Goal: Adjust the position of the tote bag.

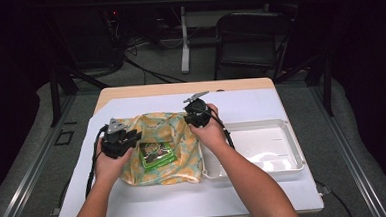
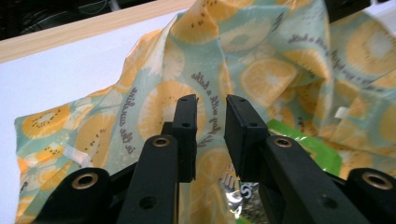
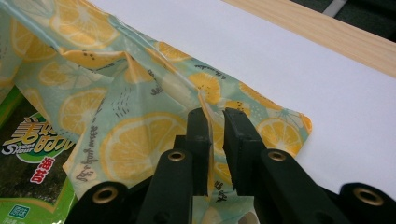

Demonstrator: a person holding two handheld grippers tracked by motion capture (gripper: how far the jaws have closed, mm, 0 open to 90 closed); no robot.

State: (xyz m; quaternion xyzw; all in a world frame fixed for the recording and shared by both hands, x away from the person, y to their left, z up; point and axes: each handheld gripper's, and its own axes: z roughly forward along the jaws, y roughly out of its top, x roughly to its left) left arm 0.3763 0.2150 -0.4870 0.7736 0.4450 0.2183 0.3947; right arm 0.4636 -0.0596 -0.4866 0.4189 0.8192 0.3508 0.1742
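Observation:
A cloth (image 1: 183, 149) printed with orange and lemon slices lies rumpled on the white sheet. On it rests a green seaweed snack packet (image 1: 156, 154), also seen at the left of the right gripper view as the packet (image 3: 28, 158). My left gripper (image 1: 132, 138) is at the cloth's left edge; its jaws (image 2: 212, 105) stand apart with the cloth (image 2: 261, 70) raised behind them, not pinched. My right gripper (image 1: 192, 121) is at the cloth's far right corner. A fold of the cloth (image 3: 140, 140) stands in the narrow gap of its jaws (image 3: 215, 116), and the pads do not press on it.
A white plastic tray (image 1: 282, 134) sits right of the cloth, touching its edge. The white sheet (image 1: 251, 105) covers most of the wooden table (image 1: 180, 88). A chair (image 1: 250, 40) and a desk leg stand on the floor beyond the table.

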